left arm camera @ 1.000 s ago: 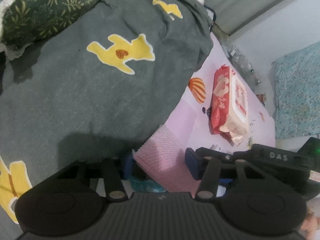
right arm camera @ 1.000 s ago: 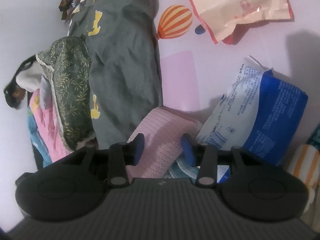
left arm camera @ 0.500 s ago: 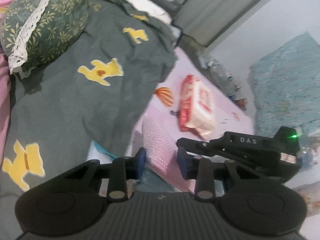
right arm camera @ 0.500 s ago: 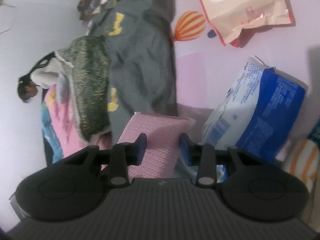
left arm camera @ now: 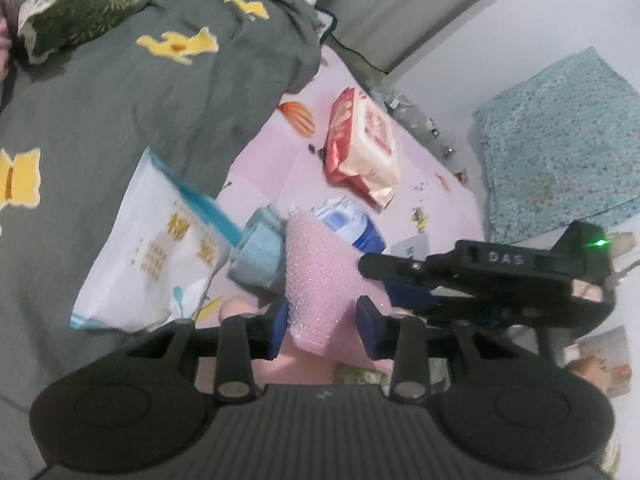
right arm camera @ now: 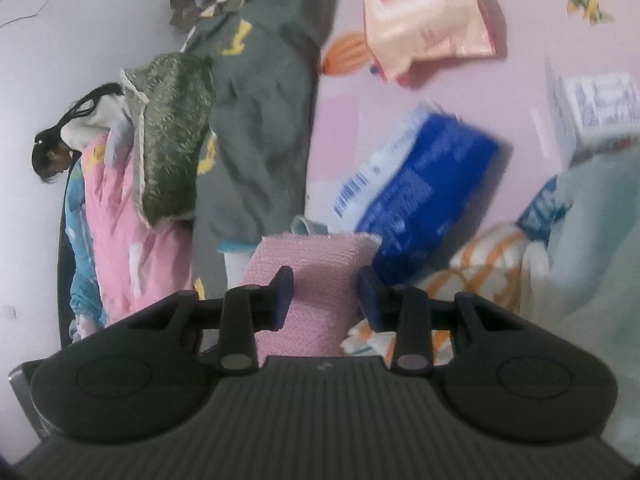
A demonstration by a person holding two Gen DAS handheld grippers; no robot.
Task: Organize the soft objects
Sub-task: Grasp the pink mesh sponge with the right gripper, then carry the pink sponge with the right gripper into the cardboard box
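A pink bubble-wrap sheet [left arm camera: 320, 272] hangs in the air, lifted off the bed, held from two sides. My left gripper [left arm camera: 322, 326] is shut on its near edge. My right gripper [right arm camera: 324, 294] is shut on the same pink sheet [right arm camera: 316, 276]; its black body shows at the right of the left wrist view [left arm camera: 500, 276]. Below lie a white and teal pack [left arm camera: 156, 240], a rolled blue cloth [left arm camera: 260, 256] and a blue and white pack [right arm camera: 416, 184].
A grey blanket with yellow bears [left arm camera: 120, 92] covers the left of the pink bed sheet [left arm camera: 272, 172]. A red and white wipes pack [left arm camera: 364, 144] lies further off. A green pillow [right arm camera: 172, 132], a white box [right arm camera: 588, 108] and an orange-striped cloth [right arm camera: 480, 268] lie nearby.
Both grippers have risen with the pink sheet, lifting it off the bed. The white and teal pack and the rolled blue cloth beneath it have come into view.
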